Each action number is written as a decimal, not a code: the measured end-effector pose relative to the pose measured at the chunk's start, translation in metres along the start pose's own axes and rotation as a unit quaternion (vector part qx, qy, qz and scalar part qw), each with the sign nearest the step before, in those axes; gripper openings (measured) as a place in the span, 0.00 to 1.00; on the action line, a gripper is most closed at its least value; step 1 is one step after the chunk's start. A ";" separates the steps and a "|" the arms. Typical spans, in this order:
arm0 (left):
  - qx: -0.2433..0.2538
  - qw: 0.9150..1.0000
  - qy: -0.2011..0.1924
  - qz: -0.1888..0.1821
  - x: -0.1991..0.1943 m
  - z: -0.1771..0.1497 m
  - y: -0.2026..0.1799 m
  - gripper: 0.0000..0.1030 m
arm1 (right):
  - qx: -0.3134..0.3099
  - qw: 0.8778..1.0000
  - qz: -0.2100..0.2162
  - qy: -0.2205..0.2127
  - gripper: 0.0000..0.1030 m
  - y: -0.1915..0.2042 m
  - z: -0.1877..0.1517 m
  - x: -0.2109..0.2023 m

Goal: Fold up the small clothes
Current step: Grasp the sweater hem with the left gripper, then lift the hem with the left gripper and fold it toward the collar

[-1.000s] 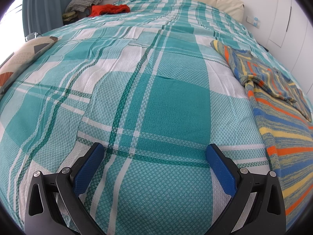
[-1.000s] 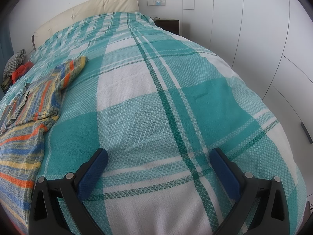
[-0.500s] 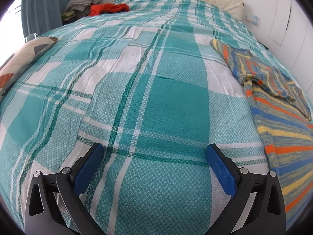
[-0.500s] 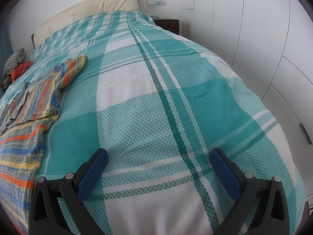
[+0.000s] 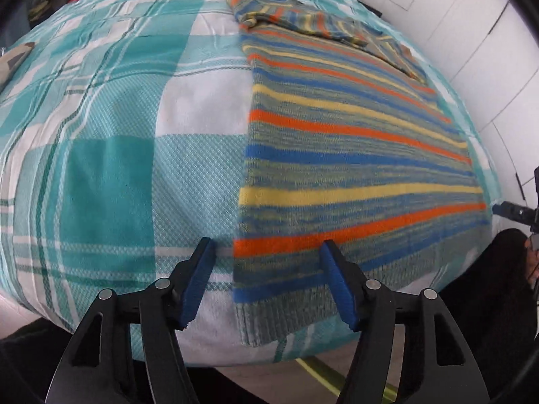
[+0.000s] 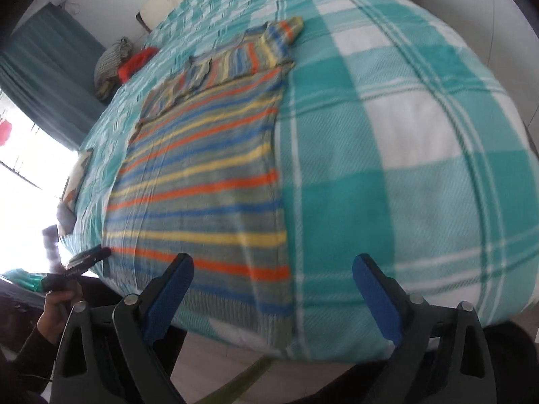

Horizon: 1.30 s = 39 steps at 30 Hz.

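We're over the foot of the bed (image 5: 111, 175) with its teal-and-white checked cover, where the knitted sweater with orange, blue and yellow stripes (image 5: 353, 155) lies flat, hem toward us. On the left, our left hand-held gripper (image 5: 266, 279) has just been closing, part-open and empty, straddling the hem's left corner. On the right, our right hand-held gripper (image 6: 273, 296) has been narrowing too, wider, nothing held. We'd pinch both hem corners evenly, catching knit only, not the cover.
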State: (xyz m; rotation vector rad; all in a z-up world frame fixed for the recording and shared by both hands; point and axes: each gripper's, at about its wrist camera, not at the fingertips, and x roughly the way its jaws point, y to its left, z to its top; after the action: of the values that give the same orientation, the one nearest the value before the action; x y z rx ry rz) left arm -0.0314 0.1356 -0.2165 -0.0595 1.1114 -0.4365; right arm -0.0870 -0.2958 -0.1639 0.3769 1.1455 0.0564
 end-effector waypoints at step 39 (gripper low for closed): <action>0.023 0.999 0.024 -0.006 0.109 0.239 0.012 0.09 | -0.100 0.994 -0.007 0.034 0.47 0.019 0.202 0.122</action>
State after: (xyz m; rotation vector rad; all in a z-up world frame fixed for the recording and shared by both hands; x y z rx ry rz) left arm 0.2220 0.0657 -0.2046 -0.0143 1.1475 -0.4760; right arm 0.1482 -0.3024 -0.1923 0.1907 1.1977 0.1707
